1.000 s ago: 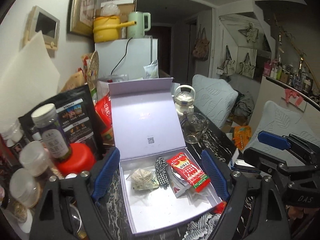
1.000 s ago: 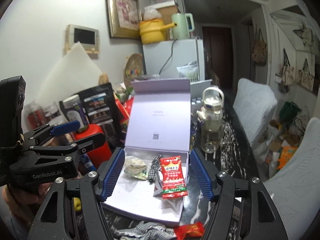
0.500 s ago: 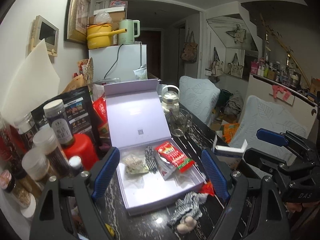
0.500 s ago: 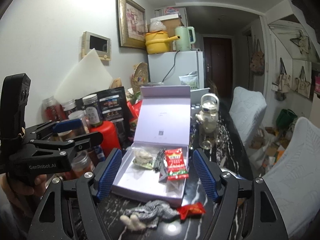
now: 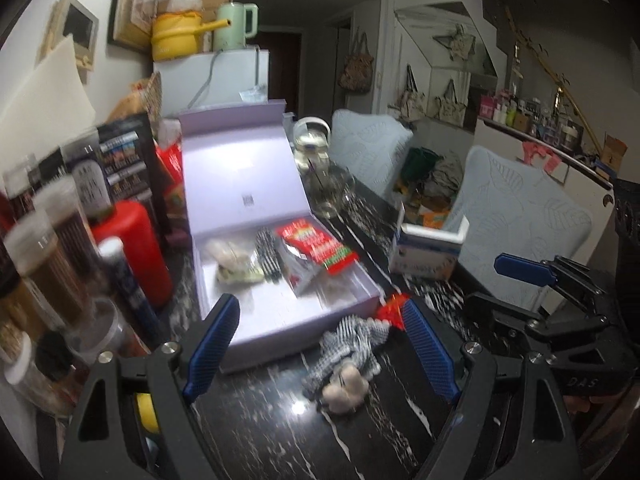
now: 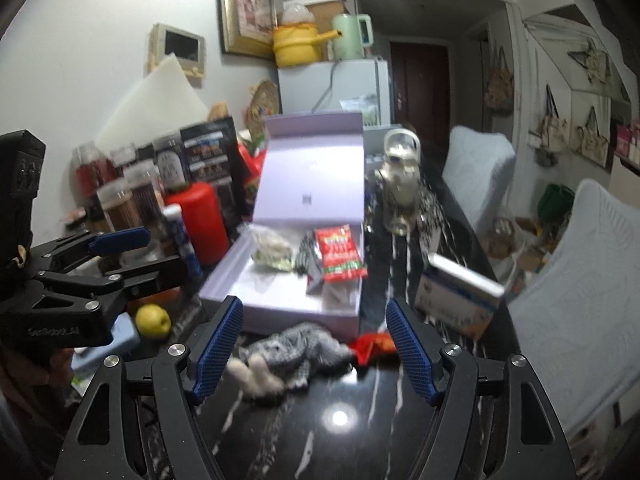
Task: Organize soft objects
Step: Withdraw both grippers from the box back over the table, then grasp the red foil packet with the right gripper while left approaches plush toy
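In the left wrist view, the left gripper [image 5: 320,344] hangs above a black marble-patterned table [image 5: 280,432], its blue-padded jaws spread wide with nothing pressed between them. Low in the frame, right of centre, a small checked soft toy [image 5: 352,350] with pale feet lies on the table just in front of the near edge of an open lavender gift box [image 5: 288,320]. A crumpled red wrapper [image 5: 391,312] lies at the toy's upper right, beside the box's near corner. Inside the box sit a pale cloth bundle [image 5: 232,262], a black-and-white checked strip [image 5: 267,254] and a red snack packet [image 5: 316,246] that leans on a clear bag. The box lid stands upright behind. A red canister [image 5: 136,248] and jars crowd the left edge; a white-and-blue carton [image 5: 428,248] stands at centre right. The right gripper [image 5: 520,276] shows at the right edge.

In the right wrist view, the right gripper [image 6: 314,346] is released, jaws apart and empty, and the toy [image 6: 292,350] lies on the table between and beyond its fingertips, apart from both pads. The red wrapper [image 6: 374,345] lies just inside the right pad. A yellow-green fruit [image 6: 153,320] rests at lower left, under the left gripper [image 6: 132,256].
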The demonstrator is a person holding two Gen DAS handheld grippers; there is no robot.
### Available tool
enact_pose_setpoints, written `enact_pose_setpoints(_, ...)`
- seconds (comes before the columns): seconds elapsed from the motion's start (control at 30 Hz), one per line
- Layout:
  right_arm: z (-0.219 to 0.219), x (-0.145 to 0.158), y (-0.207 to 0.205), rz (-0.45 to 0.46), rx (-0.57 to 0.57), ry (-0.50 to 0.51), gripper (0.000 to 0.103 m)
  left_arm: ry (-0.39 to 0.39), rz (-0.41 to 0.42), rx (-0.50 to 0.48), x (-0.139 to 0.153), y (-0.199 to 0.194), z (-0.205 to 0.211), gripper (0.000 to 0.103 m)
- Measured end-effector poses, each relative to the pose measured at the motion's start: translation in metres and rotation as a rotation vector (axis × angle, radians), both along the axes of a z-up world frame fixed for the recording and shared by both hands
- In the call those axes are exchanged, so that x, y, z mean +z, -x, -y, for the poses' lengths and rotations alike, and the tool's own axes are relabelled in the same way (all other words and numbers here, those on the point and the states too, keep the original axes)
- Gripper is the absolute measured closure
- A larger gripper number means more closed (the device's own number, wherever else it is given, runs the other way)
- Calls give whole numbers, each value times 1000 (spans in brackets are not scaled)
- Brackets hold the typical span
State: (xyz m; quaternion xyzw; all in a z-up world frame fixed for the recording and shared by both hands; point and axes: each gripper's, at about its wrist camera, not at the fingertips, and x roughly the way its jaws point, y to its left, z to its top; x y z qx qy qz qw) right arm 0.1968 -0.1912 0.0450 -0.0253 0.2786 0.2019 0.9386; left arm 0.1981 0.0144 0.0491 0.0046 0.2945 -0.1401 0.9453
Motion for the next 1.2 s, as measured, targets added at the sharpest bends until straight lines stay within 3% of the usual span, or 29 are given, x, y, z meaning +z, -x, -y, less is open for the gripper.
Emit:
enact_pose_setpoints(0.6, 39, -79, -5, -187, -120, -8, 29, 24, -179, -91, -78, -11, 29, 19)
enact_pose_setpoints(1.2, 42, -111, -83, -274, -73, 30, 29, 73, -244, -17, -100, -51, 35, 19)
